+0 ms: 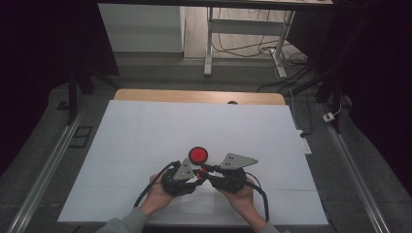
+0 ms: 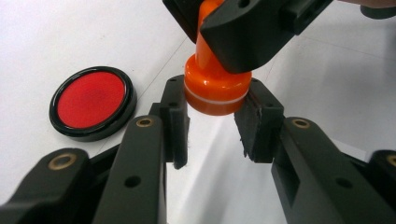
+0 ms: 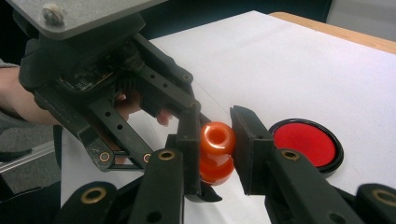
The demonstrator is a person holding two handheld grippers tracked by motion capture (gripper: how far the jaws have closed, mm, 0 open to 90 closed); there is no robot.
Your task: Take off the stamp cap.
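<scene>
An orange stamp (image 2: 215, 88) with a round knob (image 3: 217, 136) hangs just above the white sheet. My right gripper (image 3: 217, 140) is shut on its knobbed handle, jaws pressed to both sides. My left gripper (image 2: 217, 98) comes from the opposite side, and its pads touch the two sides of the stamp's wide base. In the high view both grippers meet at the near middle of the table, left gripper (image 1: 194, 175) and right gripper (image 1: 203, 169) tip to tip. A round red ink pad (image 1: 198, 155) in a black rim lies flat just beyond them.
A white sheet (image 1: 145, 131) covers the wooden table (image 1: 145, 94). Bare sheet spreads left, right and beyond the ink pad (image 2: 92, 101). Both hands rest near the front edge. Past the table stand desk legs (image 1: 209, 43) and floor cables.
</scene>
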